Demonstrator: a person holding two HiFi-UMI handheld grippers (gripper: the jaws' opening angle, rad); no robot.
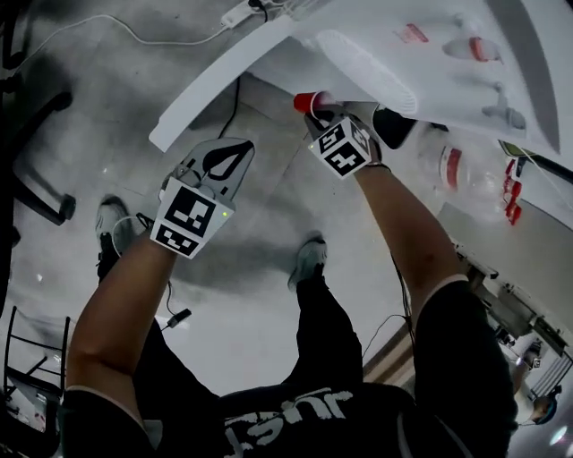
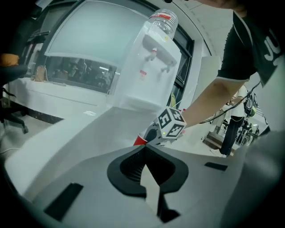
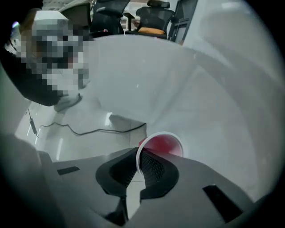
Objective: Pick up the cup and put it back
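Note:
A red cup (image 1: 307,101) with a white rim hangs from my right gripper (image 1: 315,113), just under the edge of the white table (image 1: 260,63). In the right gripper view the cup (image 3: 164,145) tilts with its mouth toward the camera, and the right gripper (image 3: 139,156) is shut on its rim, one finger inside and one outside. My left gripper (image 1: 236,148) hangs lower left of it, shut and empty. Seen from the left gripper (image 2: 143,149), the cup (image 2: 139,140) peeks out below the right gripper's marker cube (image 2: 171,124).
A water dispenser (image 2: 149,62) with a bottle on top stands behind the table. Bottles with red labels (image 1: 458,168) lie at the right. A cable (image 3: 89,130) runs over the floor, a power strip (image 1: 240,12) lies at the top, and a chair base (image 1: 40,192) is left.

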